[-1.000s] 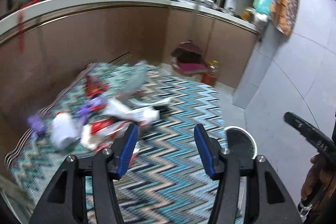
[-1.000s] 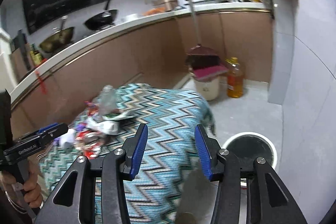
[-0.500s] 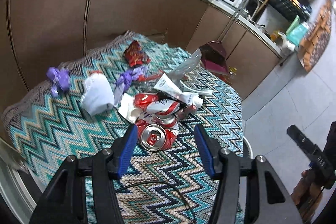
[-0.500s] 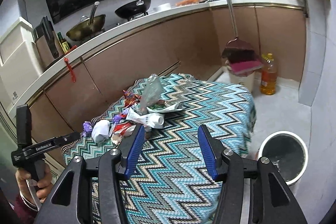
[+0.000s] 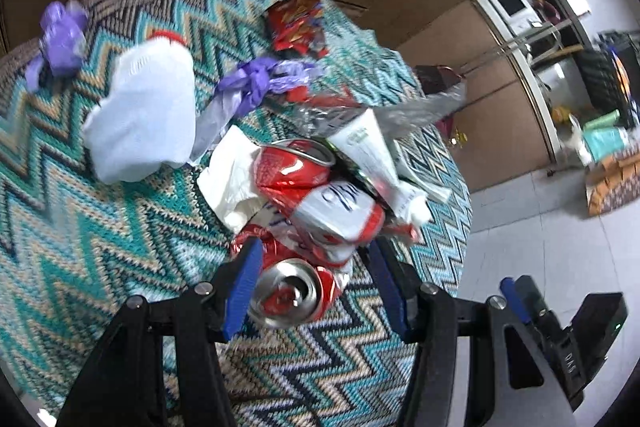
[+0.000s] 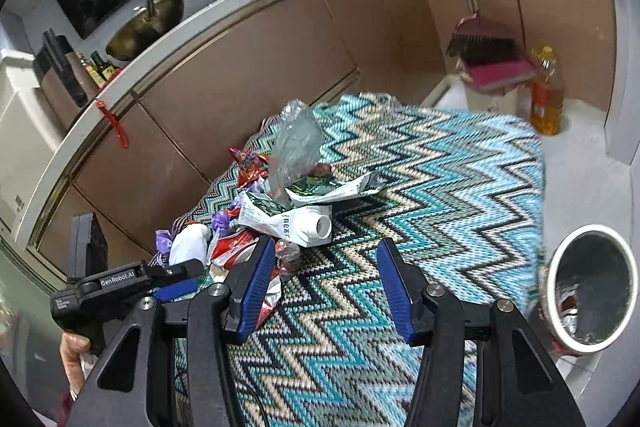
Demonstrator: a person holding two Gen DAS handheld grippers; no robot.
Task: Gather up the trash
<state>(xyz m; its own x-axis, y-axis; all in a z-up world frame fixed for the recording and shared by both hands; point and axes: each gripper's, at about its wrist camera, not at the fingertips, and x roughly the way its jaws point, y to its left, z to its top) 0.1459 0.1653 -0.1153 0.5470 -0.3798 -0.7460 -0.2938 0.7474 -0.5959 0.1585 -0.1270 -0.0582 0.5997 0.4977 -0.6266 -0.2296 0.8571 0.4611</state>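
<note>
A trash pile lies on a zigzag-patterned table: crushed red cans, a white tube, white tissue, a white crumpled wad, purple wrappers and a red snack bag. My left gripper is open, its blue fingers on either side of the nearest crushed can. My right gripper is open and empty above the table, right of the pile. The left gripper shows in the right wrist view at the pile.
A round white-rimmed trash bin stands on the floor off the table's right edge. Brown kitchen cabinets run behind the table. A broom and dustpan and an oil bottle stand in the corner.
My left gripper has moved down and forward to the pile, so the nearest crushed can now sits between its fingers. My right gripper has come lower and closer over the table.
</note>
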